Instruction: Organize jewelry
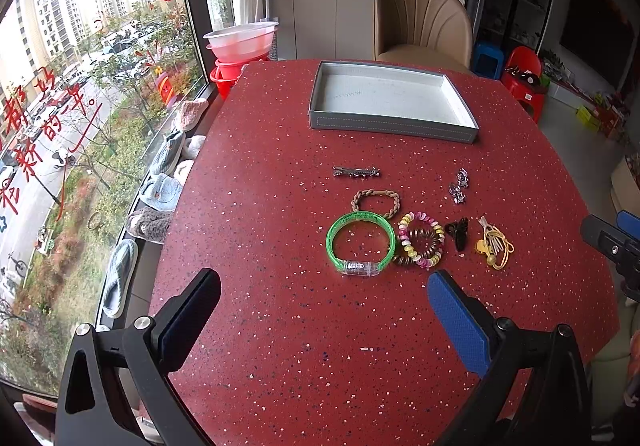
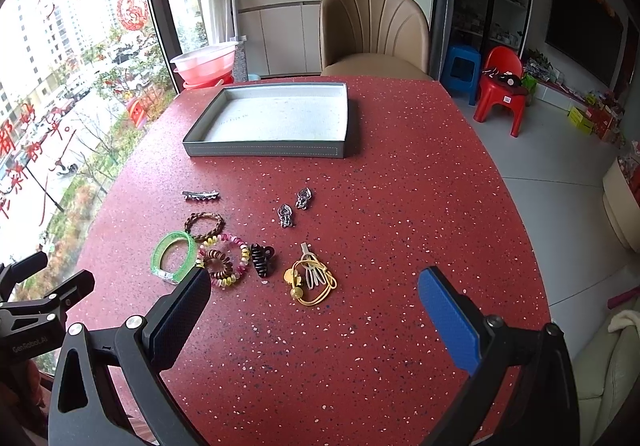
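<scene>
Red surface (image 1: 280, 326) carries untouched jewelry ahead of both wide-open, empty hand-held grippers (image 1: 324, 310) (image 2: 314, 306); probably next, grasp the bangle (image 1: 360, 242) for the tray (image 1: 394, 125).

A red speckled table (image 1: 280, 326) carries a shallow grey tray (image 1: 390, 125), bracelets (image 1: 360, 242), hair ties (image 1: 496, 246) and clips (image 1: 356, 172).

On the red table (image 1: 280, 326): one grey tray (image 1: 390, 125), one silver barrette (image 1: 356, 172), one braided band (image 1: 376, 201), one green bangle (image 1: 360, 242), one beaded bracelet (image 1: 436, 234), one brown coil tie (image 1: 423, 241), one black claw clip (image 1: 458, 232), two silver earrings (image 1: 459, 185), one yellow tie cluster (image 1: 494, 246).
</scene>
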A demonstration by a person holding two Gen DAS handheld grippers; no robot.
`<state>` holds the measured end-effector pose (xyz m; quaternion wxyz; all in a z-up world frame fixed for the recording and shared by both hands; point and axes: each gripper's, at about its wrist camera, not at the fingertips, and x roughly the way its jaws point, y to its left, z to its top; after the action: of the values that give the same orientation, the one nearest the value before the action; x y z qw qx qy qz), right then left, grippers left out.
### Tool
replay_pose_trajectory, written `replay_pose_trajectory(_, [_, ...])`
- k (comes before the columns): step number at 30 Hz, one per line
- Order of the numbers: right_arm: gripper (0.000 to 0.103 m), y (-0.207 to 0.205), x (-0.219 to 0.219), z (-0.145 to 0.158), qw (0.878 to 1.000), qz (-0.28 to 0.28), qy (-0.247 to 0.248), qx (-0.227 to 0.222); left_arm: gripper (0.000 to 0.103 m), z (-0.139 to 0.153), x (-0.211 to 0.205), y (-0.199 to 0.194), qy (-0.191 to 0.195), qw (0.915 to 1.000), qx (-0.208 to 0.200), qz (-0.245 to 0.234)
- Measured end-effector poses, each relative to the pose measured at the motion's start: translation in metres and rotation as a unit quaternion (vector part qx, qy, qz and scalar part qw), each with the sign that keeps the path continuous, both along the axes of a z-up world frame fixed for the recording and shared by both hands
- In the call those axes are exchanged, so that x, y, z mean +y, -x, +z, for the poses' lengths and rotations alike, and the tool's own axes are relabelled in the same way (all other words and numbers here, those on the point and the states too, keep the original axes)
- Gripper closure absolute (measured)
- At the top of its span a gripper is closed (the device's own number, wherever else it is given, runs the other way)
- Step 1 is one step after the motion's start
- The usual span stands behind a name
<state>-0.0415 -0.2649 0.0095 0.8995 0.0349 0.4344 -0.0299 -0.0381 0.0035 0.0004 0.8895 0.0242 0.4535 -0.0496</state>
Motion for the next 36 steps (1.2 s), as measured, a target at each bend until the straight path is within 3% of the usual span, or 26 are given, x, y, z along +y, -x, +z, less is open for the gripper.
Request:
replay_pose_trajectory(24, [0.0,-0.002,0.0,-0.007,1.0,-0.008,-0.008,0.029,0.0,-0.007,0.001,0.002,-0.001,1.0,0.008,-0.005])
replay_pose_trajectory(32, [0.0,-0.012,-0.012,-0.02,0.996,-0.02,-0.074,0.056,0.0,-0.024,0.007,-0.014,0.011,0.997,0.075,-0.015])
replay_pose_trajectory(36, [0.0,-0.026,-0.014,-0.038,0.99,-0.01,-0.097,0.105,0.0,-0.041,0.012,-0.033,0.018,0.9926,0.12,-0.009])
